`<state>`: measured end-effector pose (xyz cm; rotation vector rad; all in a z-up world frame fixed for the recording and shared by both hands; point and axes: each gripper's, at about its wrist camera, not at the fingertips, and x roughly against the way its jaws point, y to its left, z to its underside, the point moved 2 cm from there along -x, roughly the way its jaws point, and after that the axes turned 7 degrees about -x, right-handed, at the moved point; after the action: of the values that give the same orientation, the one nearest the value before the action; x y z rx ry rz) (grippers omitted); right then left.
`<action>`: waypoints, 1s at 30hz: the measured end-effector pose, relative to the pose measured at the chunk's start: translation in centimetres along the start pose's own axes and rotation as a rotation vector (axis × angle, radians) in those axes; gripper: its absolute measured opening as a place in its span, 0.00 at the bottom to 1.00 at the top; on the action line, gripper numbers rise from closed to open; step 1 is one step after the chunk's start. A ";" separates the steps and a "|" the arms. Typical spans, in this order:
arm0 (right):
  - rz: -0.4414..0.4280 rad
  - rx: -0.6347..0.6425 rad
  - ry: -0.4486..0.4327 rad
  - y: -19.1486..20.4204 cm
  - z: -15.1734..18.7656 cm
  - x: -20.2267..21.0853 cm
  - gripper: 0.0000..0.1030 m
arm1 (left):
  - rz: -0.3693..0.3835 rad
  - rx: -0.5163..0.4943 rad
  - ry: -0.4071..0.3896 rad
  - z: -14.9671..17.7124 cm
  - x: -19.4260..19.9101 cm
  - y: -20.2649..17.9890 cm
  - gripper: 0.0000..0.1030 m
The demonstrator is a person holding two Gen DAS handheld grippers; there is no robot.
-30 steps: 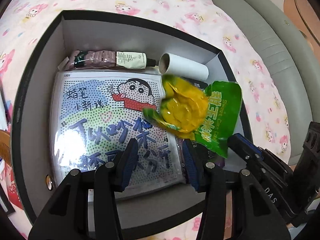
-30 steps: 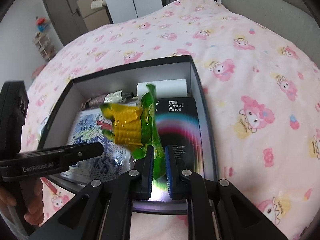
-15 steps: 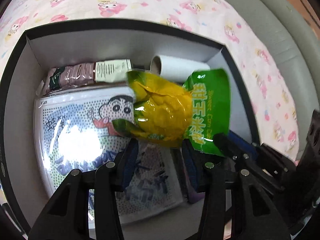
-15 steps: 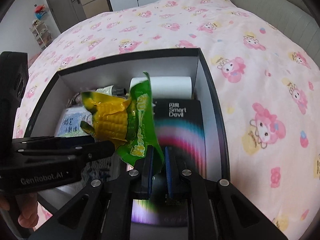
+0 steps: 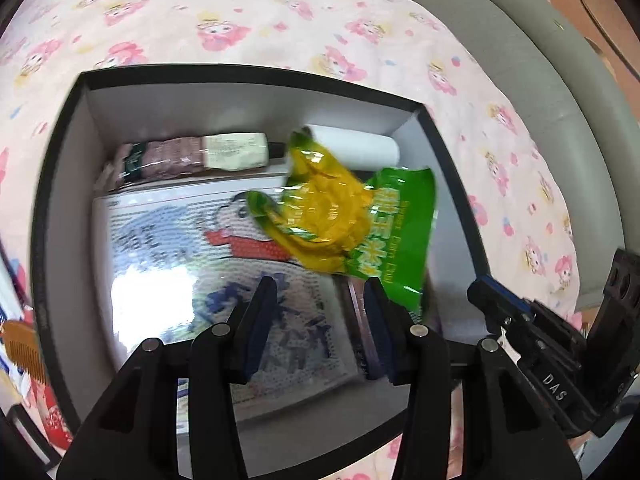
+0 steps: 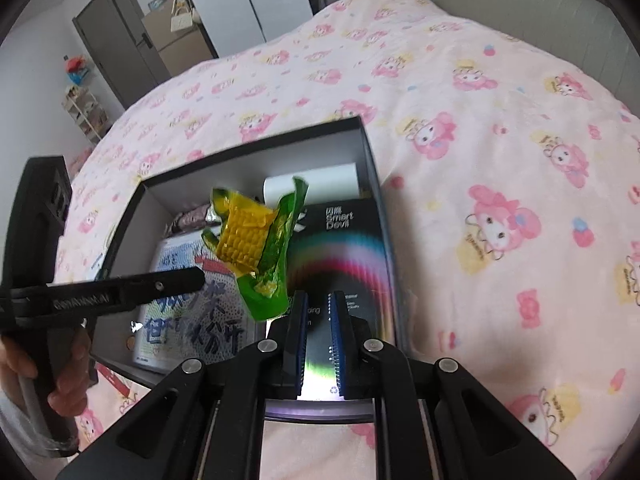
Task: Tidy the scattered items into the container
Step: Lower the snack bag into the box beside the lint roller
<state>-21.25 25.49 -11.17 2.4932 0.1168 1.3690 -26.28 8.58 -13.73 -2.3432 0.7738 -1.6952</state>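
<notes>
Corn packet (image 6: 256, 248) above box (image 6: 372, 152) | right gripper (image 6: 318, 320) parted, empty | left gripper (image 5: 320, 308) wide, empty

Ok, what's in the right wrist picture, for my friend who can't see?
A green-and-yellow corn packet hangs over an open black box on a pink cartoon blanket, just left of the right tongs. A white roll lies inside the box.

A black open cardboard box (image 6: 370, 160) sits on the pink cartoon-print bed (image 6: 500, 128). Inside, a flat bead-art sheet with a cartoon boy (image 5: 168, 264) lies at the left, and a black "Smart Devil" packet (image 6: 344, 264) at the right. Behind them, along the far wall, a tube (image 5: 200, 156) lies left of a white paper roll (image 5: 360, 148). A green and yellow corn packet (image 6: 260, 248) is above the middle.
</notes>
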 end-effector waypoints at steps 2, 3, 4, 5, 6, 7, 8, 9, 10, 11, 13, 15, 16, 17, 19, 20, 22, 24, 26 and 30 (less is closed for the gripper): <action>-0.010 0.016 0.026 0.3 -0.1 -0.5 0.10 | -0.007 -0.014 0.020 -0.2 -0.8 -0.6 0.44; -0.015 0.025 0.039 0.5 -0.2 -0.8 0.10 | -0.022 -0.012 0.023 -0.4 -1.0 -0.6 0.44; -0.013 0.036 0.052 0.8 -0.2 -1.1 0.10 | -0.045 0.002 0.014 -0.6 -0.9 -0.3 0.43; -0.014 0.056 0.070 1.3 -0.1 -1.7 0.10 | -0.067 0.017 0.005 -0.8 -0.8 0.1 0.42; -0.017 0.062 0.077 1.5 -0.1 -2.0 0.10 | -0.088 0.031 -0.006 -1.0 -0.6 0.4 0.42; -0.020 0.068 0.084 1.7 -0.1 -2.3 0.10 | -0.074 0.044 -0.030 -1.3 0.1 0.7 0.42; -0.025 0.062 0.085 1.9 -0.3 -2.5 0.10 | -0.060 0.056 -0.054 -1.6 0.7 1.0 0.42; -0.031 0.055 0.086 2.0 -0.4 -2.7 0.10 | -0.051 0.063 -0.076 -1.8 1.3 1.2 0.42; -0.044 0.045 0.090 2.0 -0.7 -3.0 0.11 | -0.042 0.068 -0.097 -2.1 1.8 1.5 0.43; -0.059 0.034 0.101 2.1 -1.1 -3.4 0.12 | -0.046 0.070 -0.110 -2.6 2.0 1.8 0.43; -0.081 0.015 0.123 2.2 -1.8 -4.4 0.16 | -0.021 0.070 -0.089 -3.3 1.3 2.4 0.46; -0.082 0.008 0.155 2.4 -2.3 -6.1 0.16 | -0.020 0.114 -0.035 -3.7 -0.5 3.7 0.45; -0.082 0.004 0.171 2.5 -2.5 -7.0 0.16 | -0.041 0.120 -0.023 -3.7 -0.8 4.1 0.45; -0.074 0.005 0.180 2.6 -2.6 -7.4 0.16 | -0.054 0.114 -0.024 -3.7 -1.3 4.2 0.44; -0.069 0.008 0.192 2.8 -2.6 -8.1 0.10 | -0.056 0.123 -0.035 -3.7 -1.3 4.2 0.40; -0.072 0.013 0.185 3.0 -2.6 -7.9 0.09 | -0.042 0.130 -0.034 -3.8 -1.3 4.2 0.37; -0.079 0.024 0.170 3.3 -2.5 -7.6 0.07 | -0.026 0.148 -0.025 -3.7 -1.2 4.4 0.36; -0.081 0.030 0.153 3.5 -2.5 -7.1 0.07 | -0.025 0.147 -0.024 -3.5 -1.2 4.1 0.36; -0.090 0.029 0.137 3.5 -2.5 -6.5 0.06 | -0.013 0.142 -0.027 -3.3 -0.9 3.8 0.36; -0.100 0.027 0.097 3.4 -2.9 -5.0 0.06 | 0.011 0.132 -0.046 -3.0 -0.3 2.5 0.27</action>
<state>-26.60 21.85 -12.83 2.4077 0.2781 1.4561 -29.95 7.12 -13.98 -2.2766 0.6442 -1.6292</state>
